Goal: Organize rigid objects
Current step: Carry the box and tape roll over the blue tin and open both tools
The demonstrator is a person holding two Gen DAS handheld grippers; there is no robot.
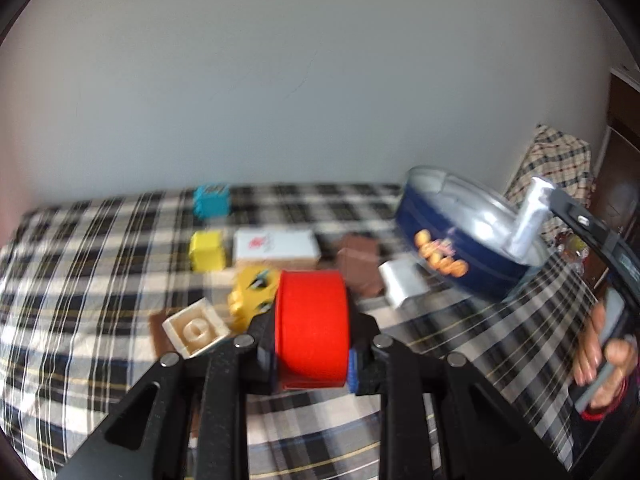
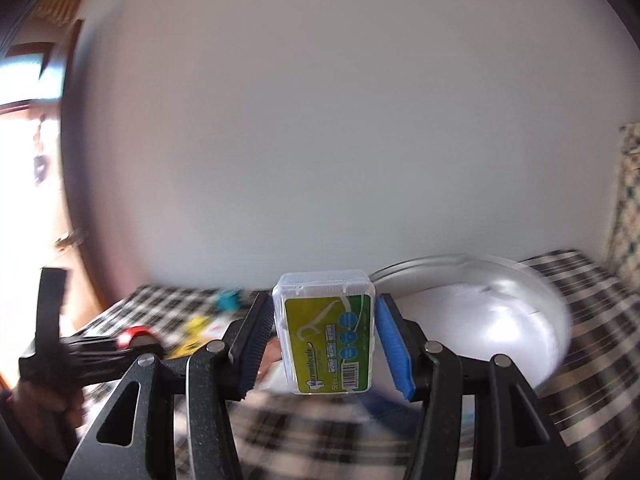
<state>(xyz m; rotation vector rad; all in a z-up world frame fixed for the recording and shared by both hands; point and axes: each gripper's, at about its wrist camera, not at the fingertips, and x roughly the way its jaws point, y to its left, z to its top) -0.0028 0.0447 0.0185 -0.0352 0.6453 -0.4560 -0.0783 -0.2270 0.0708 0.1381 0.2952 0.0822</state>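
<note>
We clamp the red round box (image 1: 313,328) in the left gripper (image 1: 313,354) above the checked cloth (image 1: 80,280), while our right gripper (image 2: 324,344), nearer the blue tin (image 1: 460,248), holds the floss-pick case (image 2: 326,328) upright just before its rim.
</note>
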